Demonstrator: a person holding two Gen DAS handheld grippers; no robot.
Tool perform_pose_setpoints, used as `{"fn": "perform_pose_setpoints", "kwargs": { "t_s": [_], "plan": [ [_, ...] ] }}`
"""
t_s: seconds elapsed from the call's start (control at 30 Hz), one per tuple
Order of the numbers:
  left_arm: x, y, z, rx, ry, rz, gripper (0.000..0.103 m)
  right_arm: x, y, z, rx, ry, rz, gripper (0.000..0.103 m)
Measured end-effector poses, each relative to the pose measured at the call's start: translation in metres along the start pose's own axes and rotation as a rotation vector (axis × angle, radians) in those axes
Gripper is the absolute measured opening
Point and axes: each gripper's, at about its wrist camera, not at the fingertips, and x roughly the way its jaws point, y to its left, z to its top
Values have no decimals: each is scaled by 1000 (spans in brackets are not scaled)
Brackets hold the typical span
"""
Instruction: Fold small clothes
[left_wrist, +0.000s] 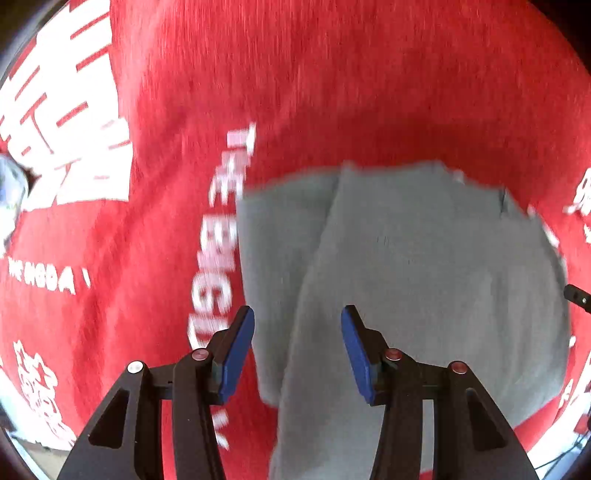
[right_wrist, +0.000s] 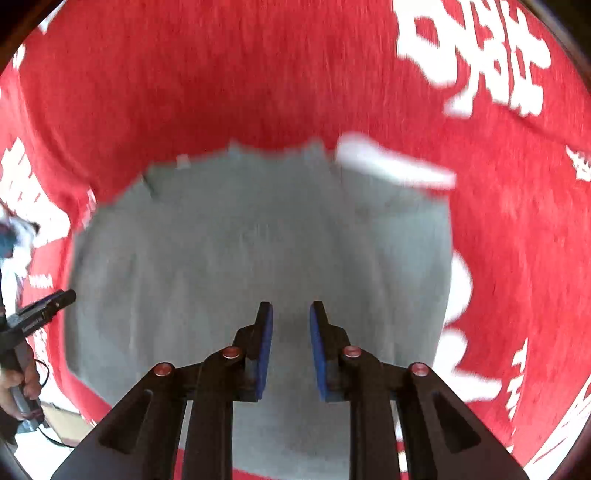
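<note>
One red printed cloth (left_wrist: 332, 74) underneath.

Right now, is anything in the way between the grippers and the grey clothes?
Nothing visible. The left hand-held gripper and right hand-held gripper both hang open over the grey garment on the red cloth.

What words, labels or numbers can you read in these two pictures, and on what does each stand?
"THE BIG": white print on the red cloth, beside the grey garment; the rest is blurred.
Small white line near the left edge, left wrist view: blurred, unreadable.
Large white characters: blurred, unreadable.
Grey garment: no text seen.
</note>
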Motion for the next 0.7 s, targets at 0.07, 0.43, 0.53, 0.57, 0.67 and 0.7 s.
{"fn": "perform_pose_setpoints", "kwargs": {
  "t_s": [0.07, 0.43, 0.53, 0.57, 0.67, 0.7],
  "plan": [
    [11, 6, -20, -36, 42, 3, 51, 9, -11, -21, 25, 25, -5, 22],
    [0, 59, -79, -147, 118, -127, 75, -28, -58, -99, 349, 49, 197, 67],
    [5, 63, -86, -183, 137, -170, 75, -20, -76, -126, 543, 67, 267, 67],
    [7, 63, -87, -188, 138, -177, 71, -16, -81, -134, 600, 67, 278, 67],
    [11, 57, -90, -176, 133, -220, 31, -4, -97, -140, 750, 32, 317, 30],
    [11, 53, -90, -161, 126, -233, 25, -2, -99, -138, 763, 35, 310, 8]
  ]
}}
